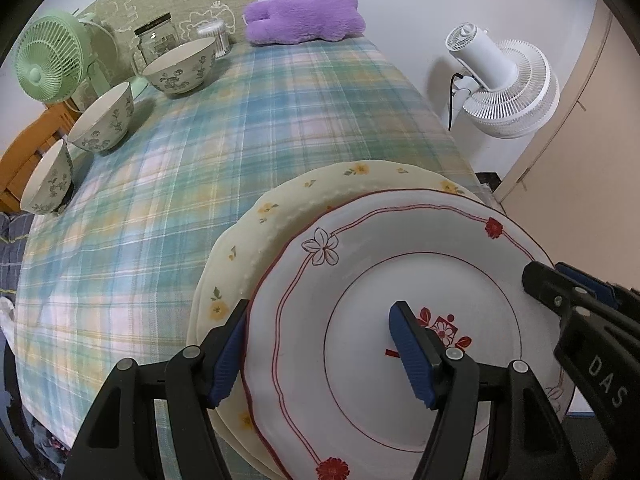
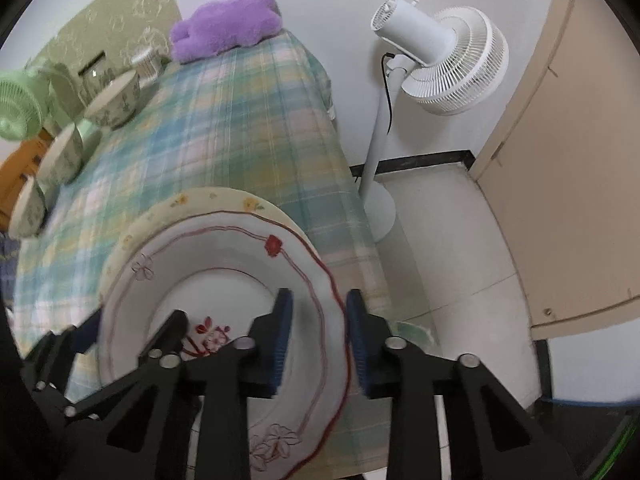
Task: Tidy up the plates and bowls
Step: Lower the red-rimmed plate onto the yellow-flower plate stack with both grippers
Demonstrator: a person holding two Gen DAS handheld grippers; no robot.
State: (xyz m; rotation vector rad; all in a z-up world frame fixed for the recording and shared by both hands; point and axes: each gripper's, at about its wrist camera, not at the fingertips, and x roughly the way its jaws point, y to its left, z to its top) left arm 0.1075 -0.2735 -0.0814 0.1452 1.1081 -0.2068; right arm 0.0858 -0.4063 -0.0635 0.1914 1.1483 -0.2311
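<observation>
While the white plate (image 1: 400, 280) lies on the cream plate (image 1: 280, 216) at the near right edge of the plaid table (image 1: 200, 160), the left gripper (image 1: 320, 348) is spread wide over its left rim. The right gripper (image 2: 318, 336) straddles the right rim, fingers apart. Three bowls (image 1: 108, 120) line the far left side.

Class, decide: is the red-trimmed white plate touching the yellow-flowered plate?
Touching. The left wrist view shows the white plate lying directly on the yellow-flowered plate, overlapping it with no gap; only the far and left rim stay uncovered.
</observation>
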